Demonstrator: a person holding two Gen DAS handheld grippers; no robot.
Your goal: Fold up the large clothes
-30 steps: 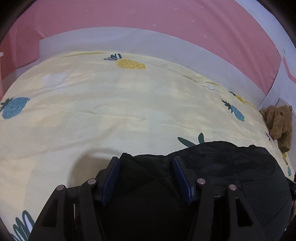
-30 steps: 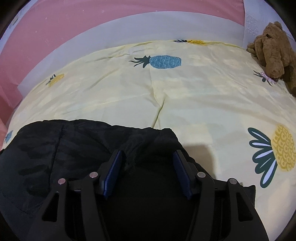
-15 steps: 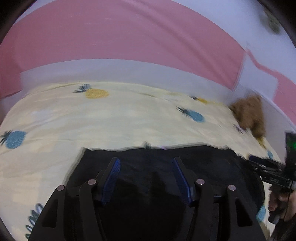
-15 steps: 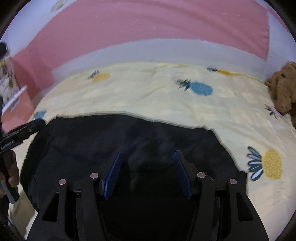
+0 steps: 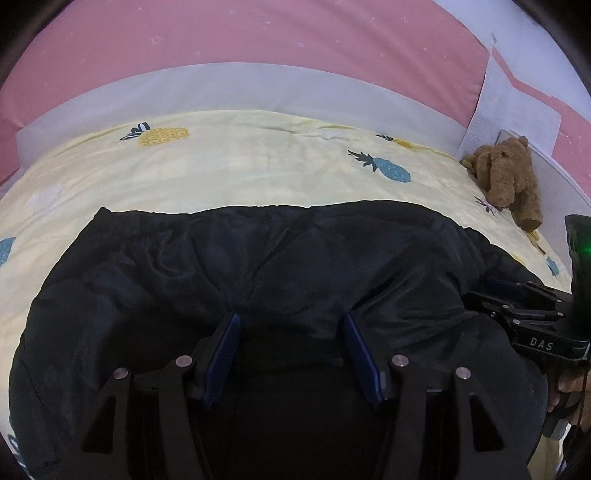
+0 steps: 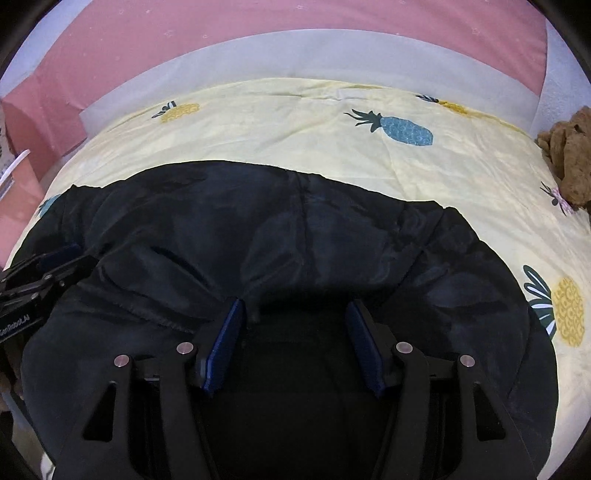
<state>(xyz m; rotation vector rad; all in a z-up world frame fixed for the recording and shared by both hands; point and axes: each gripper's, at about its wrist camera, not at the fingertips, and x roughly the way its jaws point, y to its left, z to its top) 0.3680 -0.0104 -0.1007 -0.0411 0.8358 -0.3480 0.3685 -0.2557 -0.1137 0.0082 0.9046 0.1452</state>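
A large black garment [image 5: 258, 258] lies spread on a yellow pineapple-print bed sheet [image 5: 240, 173]. It also shows in the right wrist view [image 6: 295, 236]. My left gripper [image 5: 291, 321] is open, its blue pads standing wide over the garment's near edge, with dark cloth between and under them. My right gripper [image 6: 293, 306] is open in the same way over the near edge. The right gripper shows at the right edge of the left wrist view [image 5: 524, 306]. The left gripper shows at the left edge of the right wrist view [image 6: 40, 277].
A brown plush bear [image 5: 506, 184] sits at the bed's far right corner, also seen in the right wrist view [image 6: 569, 162]. A white bed rail [image 5: 258, 88] and pink wall [image 5: 258, 33] lie beyond the sheet.
Both grippers have pulled back and up from the garment. The black garment now lies wider and flatter across the sheet, and each gripper has come into the other's view.
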